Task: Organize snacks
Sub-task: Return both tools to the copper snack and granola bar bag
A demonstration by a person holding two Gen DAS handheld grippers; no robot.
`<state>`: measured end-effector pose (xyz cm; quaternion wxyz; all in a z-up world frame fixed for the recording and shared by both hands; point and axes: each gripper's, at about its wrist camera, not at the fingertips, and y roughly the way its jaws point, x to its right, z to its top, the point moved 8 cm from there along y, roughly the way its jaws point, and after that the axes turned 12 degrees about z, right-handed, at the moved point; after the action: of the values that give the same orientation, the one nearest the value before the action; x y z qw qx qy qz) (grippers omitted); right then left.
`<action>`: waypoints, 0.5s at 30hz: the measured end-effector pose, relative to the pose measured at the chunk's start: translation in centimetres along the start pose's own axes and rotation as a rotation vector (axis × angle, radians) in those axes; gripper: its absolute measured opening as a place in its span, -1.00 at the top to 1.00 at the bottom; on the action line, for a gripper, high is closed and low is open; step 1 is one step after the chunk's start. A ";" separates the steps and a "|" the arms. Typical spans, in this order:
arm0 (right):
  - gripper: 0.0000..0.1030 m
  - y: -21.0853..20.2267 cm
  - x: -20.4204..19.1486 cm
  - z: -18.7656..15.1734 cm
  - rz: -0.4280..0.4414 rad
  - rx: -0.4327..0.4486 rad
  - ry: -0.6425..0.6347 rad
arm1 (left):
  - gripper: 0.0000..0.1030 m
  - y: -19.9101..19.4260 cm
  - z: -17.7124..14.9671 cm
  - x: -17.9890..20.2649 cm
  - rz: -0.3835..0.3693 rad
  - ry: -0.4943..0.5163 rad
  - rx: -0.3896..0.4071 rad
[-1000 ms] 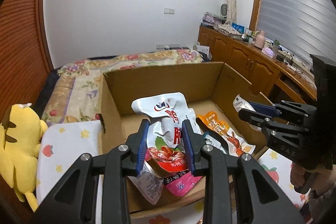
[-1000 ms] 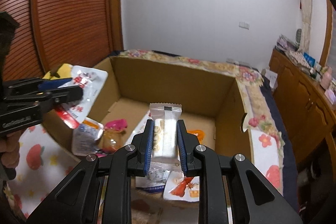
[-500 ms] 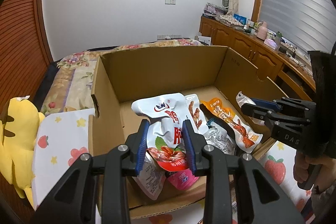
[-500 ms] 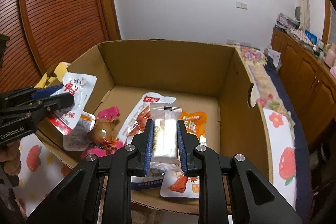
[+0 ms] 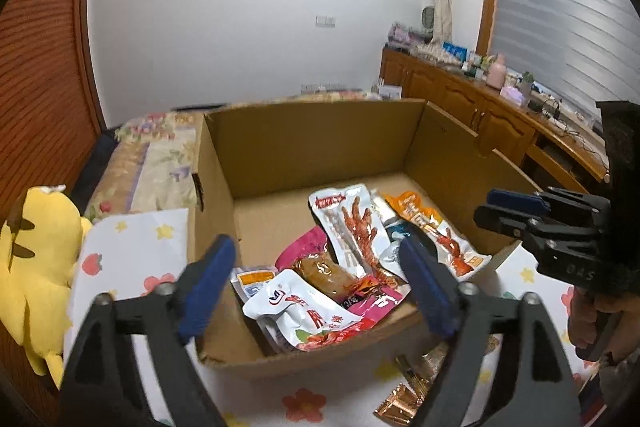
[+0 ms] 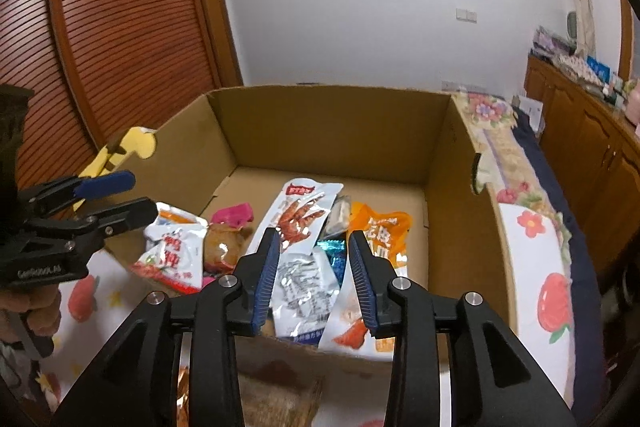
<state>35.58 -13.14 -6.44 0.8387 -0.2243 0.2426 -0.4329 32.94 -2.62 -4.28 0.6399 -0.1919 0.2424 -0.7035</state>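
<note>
So both our grippers just let go. The left gripper point(image 5: 316, 287) has its jaws flung wide, having just opened, and the white-and-red pouch point(image 5: 304, 315) it was pinching a moment ago now lies loose at the near edge of the cardboard box point(image 5: 312, 139), nothing pressing on it. The right gripper point(image 6: 314, 279) has just been opening too, only part way, and nothing sits between its jaws anymore; the little clear pack it carried has dropped out, and we can't honestly pick it out among the pile below.

Further in, the chicken-feet packet point(image 6: 302, 215), the orange packet point(image 6: 380, 231) and the pink packet point(image 6: 234, 213) lie flat on the box floor. Closer to us, outside the box, a couple of gold-wrapped bits point(image 5: 404, 399) sit on the flowery sheet point(image 5: 132, 251), so we reckon those get grabbed next.
</note>
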 end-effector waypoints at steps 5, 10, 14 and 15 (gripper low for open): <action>0.24 -2.7 -1.9 -0.5 0.021 0.038 -0.042 | -0.90 -1.6 -0.4 0.1 0.004 0.011 0.035; 0.10 -5.0 -3.8 -1.6 0.059 0.058 -0.078 | -0.90 -3.2 -1.3 0.0 -0.004 0.021 0.057; 0.08 -5.2 -5.0 -3.2 0.092 0.035 -0.089 | -0.90 -4.3 -2.5 -0.1 -0.016 0.013 0.058; 0.08 -5.1 -5.2 -3.7 0.098 0.025 -0.090 | -0.90 -4.6 -2.9 -0.1 -0.018 0.012 0.059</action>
<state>27.58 -12.05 -5.23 0.8717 -0.2210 0.2098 -0.3837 27.61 -1.94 -3.92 0.6374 -0.1707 0.2237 -0.7173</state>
